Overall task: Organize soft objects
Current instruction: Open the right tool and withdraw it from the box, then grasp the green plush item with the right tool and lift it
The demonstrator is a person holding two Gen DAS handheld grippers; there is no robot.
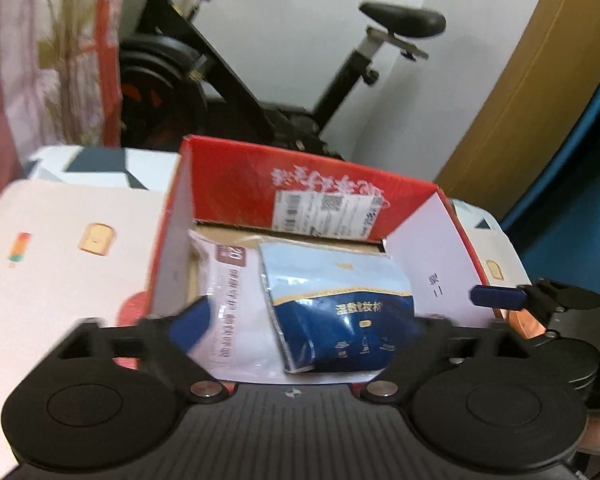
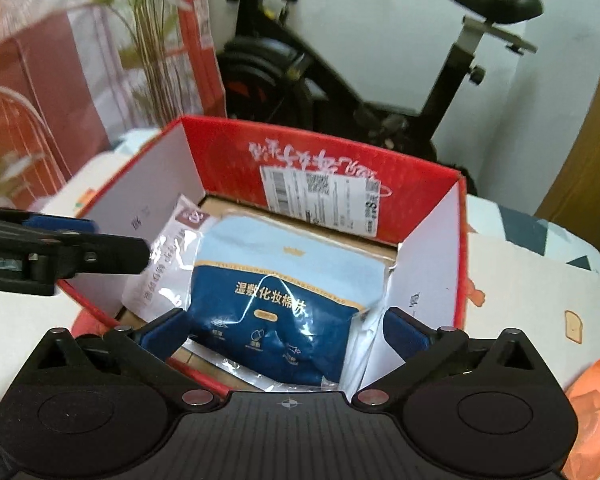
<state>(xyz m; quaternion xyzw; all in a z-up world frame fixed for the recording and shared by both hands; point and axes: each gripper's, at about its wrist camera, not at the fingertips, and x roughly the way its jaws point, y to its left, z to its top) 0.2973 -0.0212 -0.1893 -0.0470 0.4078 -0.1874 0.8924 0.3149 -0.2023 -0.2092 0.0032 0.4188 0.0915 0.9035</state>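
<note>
Beyond both my tongs stands an exercise bike [image 2: 340, 80] against the white wall, with a potted plant [image 2: 148, 40] off to their left. Under everything is the bench [image 1: 60, 232], covered in a white cloth printed with small toast and ice-lolly pictures. Straight ahead of the tongs sits a red cardboard box [image 2: 228, 160] with its flaps standing up and a shipping label on the far flap. Inside it, directly below and in front of my right tongs [image 2: 288, 332], lies the blue pack of cotton pads [image 2: 276, 300], resting on top of a white plastic pouch [image 2: 168, 256] that pokes out to its left. My right tongs are spread wide, their blue pads clear of the pack on both sides. My left tongs [image 1: 300, 324] are likewise spread, hovering above the same pack [image 1: 340, 308] and pinching nothing. Seen from the right, the left tongs reach in over the box's left flap.
</note>
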